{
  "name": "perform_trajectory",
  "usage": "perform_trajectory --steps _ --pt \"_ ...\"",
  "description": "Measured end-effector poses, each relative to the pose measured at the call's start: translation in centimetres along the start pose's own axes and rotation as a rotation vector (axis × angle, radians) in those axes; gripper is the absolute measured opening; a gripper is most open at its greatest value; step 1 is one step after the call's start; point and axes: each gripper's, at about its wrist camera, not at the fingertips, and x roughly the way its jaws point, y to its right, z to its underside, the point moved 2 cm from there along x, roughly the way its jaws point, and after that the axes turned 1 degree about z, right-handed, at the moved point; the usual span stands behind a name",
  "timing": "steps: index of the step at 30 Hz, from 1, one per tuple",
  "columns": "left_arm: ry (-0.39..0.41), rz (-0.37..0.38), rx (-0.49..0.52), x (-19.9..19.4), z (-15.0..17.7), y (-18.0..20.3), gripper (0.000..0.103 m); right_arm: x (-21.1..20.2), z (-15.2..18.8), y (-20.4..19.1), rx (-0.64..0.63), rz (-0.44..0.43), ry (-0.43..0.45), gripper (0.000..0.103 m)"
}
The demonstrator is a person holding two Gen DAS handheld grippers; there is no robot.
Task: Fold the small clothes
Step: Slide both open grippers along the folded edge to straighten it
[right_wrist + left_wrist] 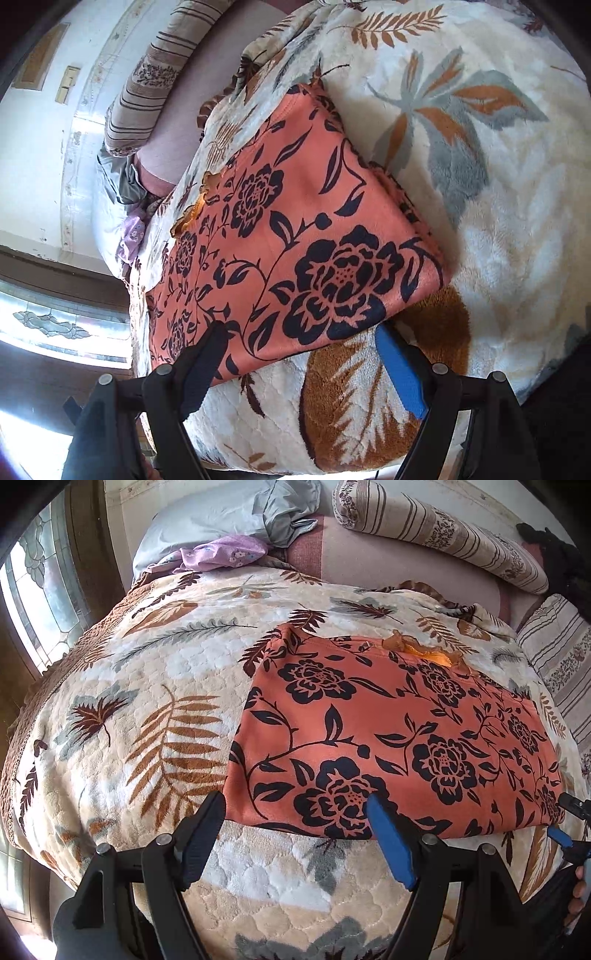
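An orange garment with black flowers lies folded flat on a cream leaf-print blanket. It also shows in the right wrist view. My left gripper is open and empty, its fingertips at the garment's near edge by the near left corner. My right gripper is open and empty, its fingertips at the garment's near edge by the near right corner. The right gripper also shows at the right edge of the left wrist view.
The blanket covers a bed. A grey-blue pillow and a purple cloth lie at the far left. Striped bolsters lie at the far right. A window is on the left.
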Motion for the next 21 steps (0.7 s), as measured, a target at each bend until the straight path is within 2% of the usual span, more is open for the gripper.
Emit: perform_trajectory --steps 6,9,12,21 --pt "-0.026 0.001 0.023 1.1 0.0 1.0 0.079 0.6 0.1 -1.2 -0.083 0.1 0.044 0.084" --pt "-0.025 0.0 0.038 1.2 -0.1 1.9 0.079 0.7 0.3 -1.6 -0.108 0.117 0.059 0.086" --pt "-0.022 -0.003 0.052 1.3 -0.4 3.0 0.079 0.5 0.0 -1.0 -0.084 0.082 0.062 0.086" --pt "-0.025 0.021 0.084 2.4 -1.3 6.4 0.079 -0.6 -1.3 2.1 0.126 -0.1 0.051 0.085"
